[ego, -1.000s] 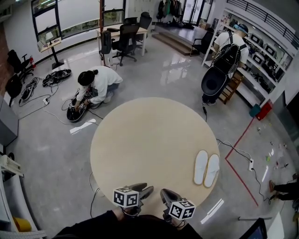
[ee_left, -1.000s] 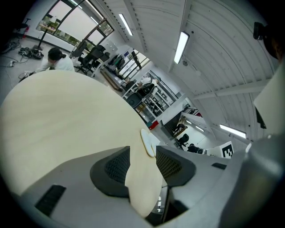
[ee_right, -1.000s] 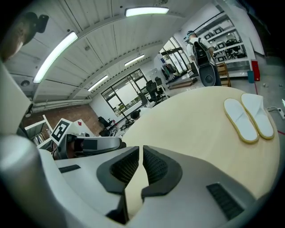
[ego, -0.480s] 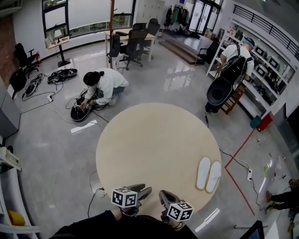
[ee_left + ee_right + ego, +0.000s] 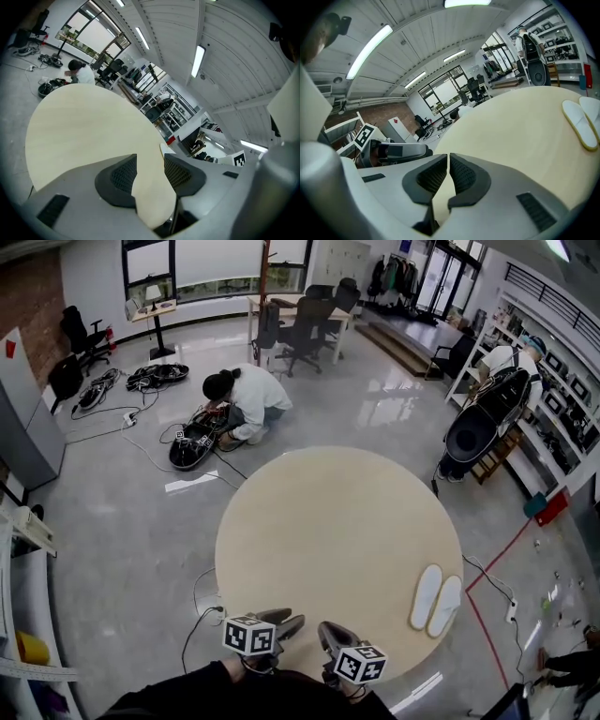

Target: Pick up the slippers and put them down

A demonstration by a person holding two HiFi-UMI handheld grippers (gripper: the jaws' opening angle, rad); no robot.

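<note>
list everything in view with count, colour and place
round beige wooden table: one, beige, centre
flat white slippers: two, white, side by side near the table's right edge
crouching person in a white top: one, on the grey floor beyond the table
standing person in a white top: one, far right by shelves
black office chairs: several, black, at the back
left gripper: one, grey, at the table's near edge, jaws apart, empty
right gripper: one, grey, beside it, jaws shut, empty

On the round table (image 5: 319,521), two white slippers (image 5: 427,596) lie side by side.
</note>
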